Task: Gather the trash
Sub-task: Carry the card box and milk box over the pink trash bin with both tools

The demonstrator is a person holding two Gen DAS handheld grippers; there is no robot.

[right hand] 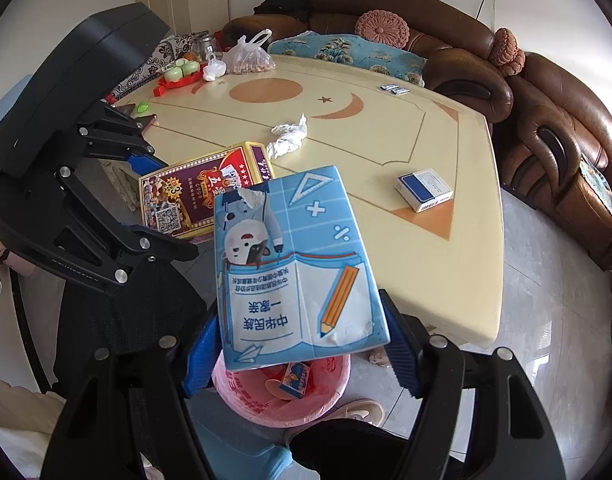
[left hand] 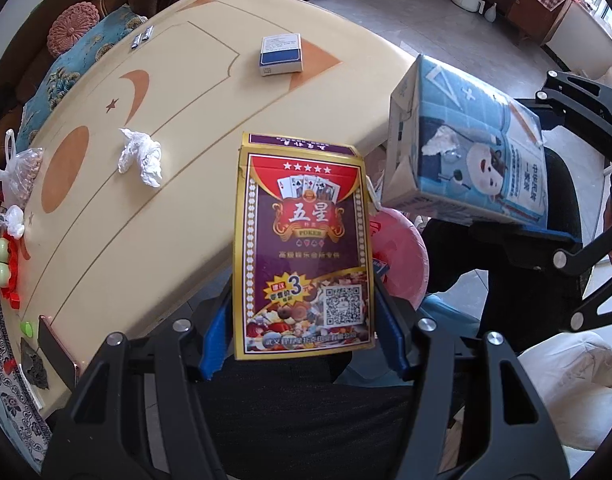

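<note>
My left gripper [left hand: 304, 340] is shut on a red and purple poker card box [left hand: 304, 248], held beside the table edge; the box also shows in the right wrist view [right hand: 198, 196]. My right gripper [right hand: 302, 354] is shut on a light blue carton [right hand: 296, 276] with a cartoon print, held right above a bin with a pink bag [right hand: 282, 396]; the carton also shows in the left wrist view [left hand: 466, 148]. The bin [left hand: 402, 256] holds a small box. A crumpled white tissue [left hand: 140, 156] and a blue and white small box [left hand: 280, 54] lie on the cream table [left hand: 186, 220].
A plastic bag of nuts [right hand: 250, 58], a red tray with green cups [right hand: 178, 74], a phone [left hand: 58, 350] and two small packets [right hand: 394, 89] sit on the table. A brown sofa [right hand: 546, 140] with cushions wraps round the far side. Tiled floor lies to the right.
</note>
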